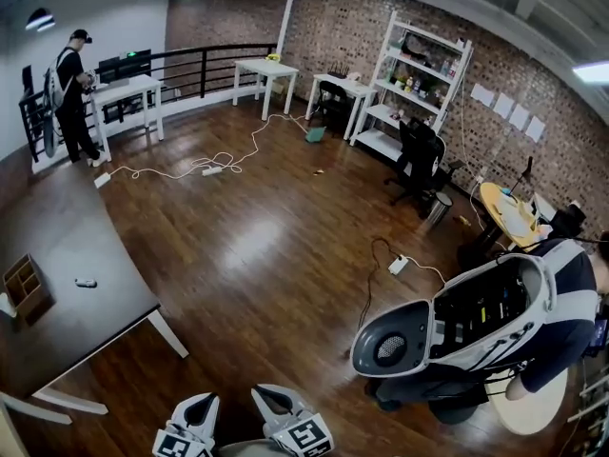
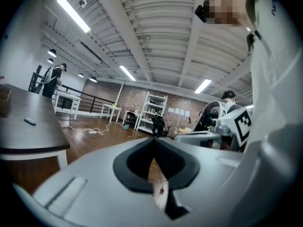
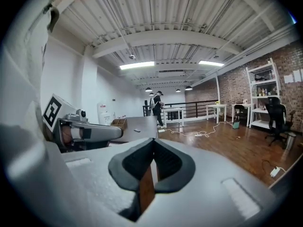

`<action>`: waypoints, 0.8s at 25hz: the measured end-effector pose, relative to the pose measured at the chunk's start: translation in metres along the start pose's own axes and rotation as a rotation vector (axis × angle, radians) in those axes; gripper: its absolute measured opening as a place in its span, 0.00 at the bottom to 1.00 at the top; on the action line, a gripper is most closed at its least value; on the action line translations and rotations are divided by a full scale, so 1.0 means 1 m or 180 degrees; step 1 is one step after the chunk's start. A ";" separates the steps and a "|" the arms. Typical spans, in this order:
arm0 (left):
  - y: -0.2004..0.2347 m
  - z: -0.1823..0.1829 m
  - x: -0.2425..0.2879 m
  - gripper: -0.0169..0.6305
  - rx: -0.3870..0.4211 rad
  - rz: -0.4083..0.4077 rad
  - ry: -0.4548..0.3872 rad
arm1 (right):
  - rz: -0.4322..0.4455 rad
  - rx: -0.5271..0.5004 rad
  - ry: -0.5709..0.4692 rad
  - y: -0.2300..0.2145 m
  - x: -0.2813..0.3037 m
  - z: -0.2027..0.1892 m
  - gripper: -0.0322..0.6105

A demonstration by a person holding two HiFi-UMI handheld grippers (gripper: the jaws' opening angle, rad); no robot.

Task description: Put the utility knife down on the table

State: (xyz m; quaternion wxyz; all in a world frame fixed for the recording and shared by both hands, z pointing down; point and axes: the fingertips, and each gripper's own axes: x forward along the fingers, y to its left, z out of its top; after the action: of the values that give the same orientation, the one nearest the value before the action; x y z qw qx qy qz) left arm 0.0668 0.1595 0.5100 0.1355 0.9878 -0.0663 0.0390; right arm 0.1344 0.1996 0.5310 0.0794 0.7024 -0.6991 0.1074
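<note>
**Knife on the table, both tongs empty**

The wooden floor (image 1: 266,246) spreads ahead of both tongs, with cables trailing across it far in front. The dark table (image 1: 67,227) stands ahead and to the left of the left tongs (image 1: 200,407), nearer to them than to the right tongs (image 1: 271,400). To the right of the right tongs a person (image 1: 561,293) bends over a white shell (image 1: 409,336), well clear of the work.

The tongs are side by side and close to the body, pointing roughly level towards open floor. The left pair is closed, pad against pad, with nothing between. The right pair is closed the same way, and only floor shows past its tips. I judge this a carrying pose rather than a working one, since neither pair is aimed at the table.

On the table's near end, well ahead and to the left of the left tongs, sits an open wooden box (image 1: 24,288). Just beside the box, on its side nearer the tongs, lies a small dark object (image 1: 86,282), flat on the tabletop and touching nothing else. By its place and shape it is most likely the knife (too small here to be sure). If so, the task looks complete: the knife rests well apart from both tongs, which would explain why they are shut and empty.
</note>
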 end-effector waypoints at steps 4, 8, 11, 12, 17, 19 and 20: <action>-0.006 -0.003 0.005 0.03 0.0031 -0.0016 0.0033 | 0.0004 0.0024 0.0014 -0.012 -0.008 -0.010 0.05; -0.013 -0.005 0.011 0.03 0.0062 -0.0034 0.0068 | 0.0020 0.0082 0.0005 -0.017 -0.013 -0.013 0.05; -0.020 -0.008 0.016 0.03 0.0081 -0.0055 0.0103 | -0.0012 0.0105 -0.0012 -0.021 -0.019 -0.012 0.05; -0.022 -0.009 0.019 0.03 0.0087 -0.0063 0.0116 | -0.0030 0.0107 -0.0017 -0.022 -0.021 -0.011 0.05; -0.033 -0.014 0.029 0.03 0.0111 -0.0102 0.0181 | -0.0109 0.0147 -0.0052 -0.028 -0.029 -0.008 0.05; -0.036 -0.015 0.031 0.03 0.0111 -0.0112 0.0195 | -0.0122 0.0171 -0.0053 -0.028 -0.032 -0.006 0.05; -0.036 -0.015 0.031 0.03 0.0107 -0.0114 0.0195 | -0.0121 0.0192 -0.0051 -0.026 -0.033 -0.005 0.05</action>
State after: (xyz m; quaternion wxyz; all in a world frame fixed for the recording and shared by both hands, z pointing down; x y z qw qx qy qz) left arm 0.1016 0.1946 0.5173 0.1216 0.9893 -0.0438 0.0680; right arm 0.1605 0.2329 0.5286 0.0546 0.7185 -0.6827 0.1212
